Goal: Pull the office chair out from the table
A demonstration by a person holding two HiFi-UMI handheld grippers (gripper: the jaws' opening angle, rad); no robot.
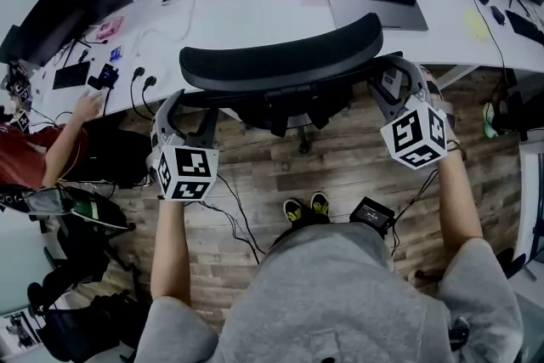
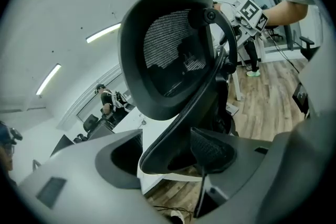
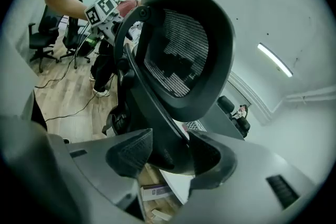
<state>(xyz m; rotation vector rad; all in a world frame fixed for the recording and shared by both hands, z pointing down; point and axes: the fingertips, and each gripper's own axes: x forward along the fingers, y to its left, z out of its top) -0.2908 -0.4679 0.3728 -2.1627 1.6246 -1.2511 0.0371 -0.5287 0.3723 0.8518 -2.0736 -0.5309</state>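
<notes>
Left gripper (image 1: 189, 104), right gripper (image 1: 393, 74) astride chair (image 1: 280, 55)

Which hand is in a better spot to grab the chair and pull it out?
Right, but only just. The right gripper has its open jaws squarely around the side of the office chair. The left gripper straddles it too, seemingly nearer one pad.

I wear a grey short-sleeved shirt (image 1: 340, 302) and black shoes (image 1: 295, 211) with yellow-green trim. My grey left gripper (image 1: 189, 110) and right gripper (image 1: 399, 82) each bear a white cube (image 1: 185, 172) of black square markers; black textured pads (image 3: 128, 157) line my jaws.
</notes>
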